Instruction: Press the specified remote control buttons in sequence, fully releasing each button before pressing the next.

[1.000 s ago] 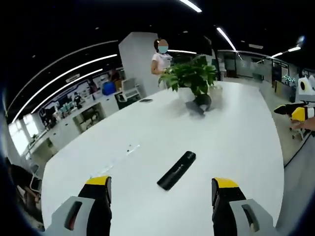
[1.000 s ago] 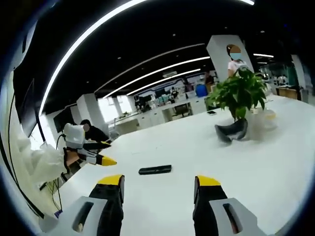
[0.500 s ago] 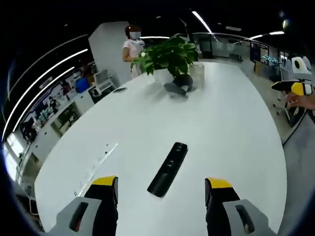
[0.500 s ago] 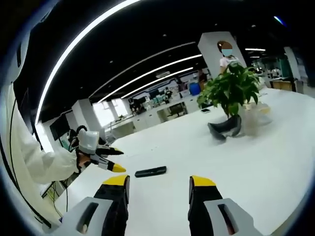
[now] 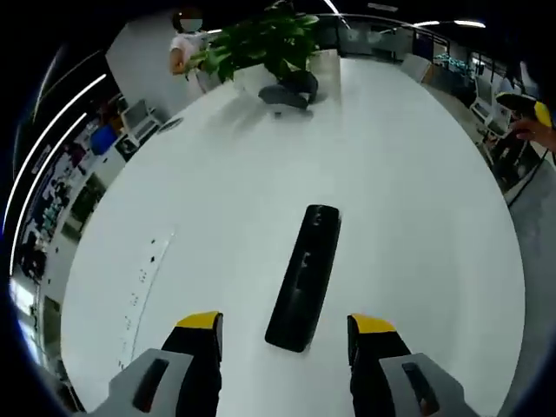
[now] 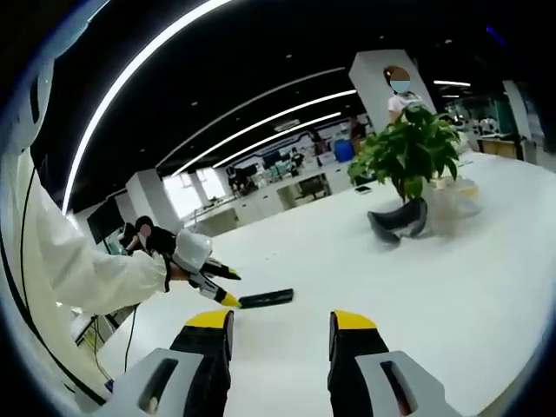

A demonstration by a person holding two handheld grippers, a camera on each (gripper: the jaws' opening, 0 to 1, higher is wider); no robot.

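The remote (image 5: 303,276) lies on the worktop (image 5: 417,226) just ahead of my left tongs (image 5: 285,326), lengthwise between the jaws; the potted plant (image 5: 265,43) stands far beyond

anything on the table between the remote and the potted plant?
No. In the left gripper view the stretch of white table between the black remote and the potted plant is bare; a dark object lies right by the plant.
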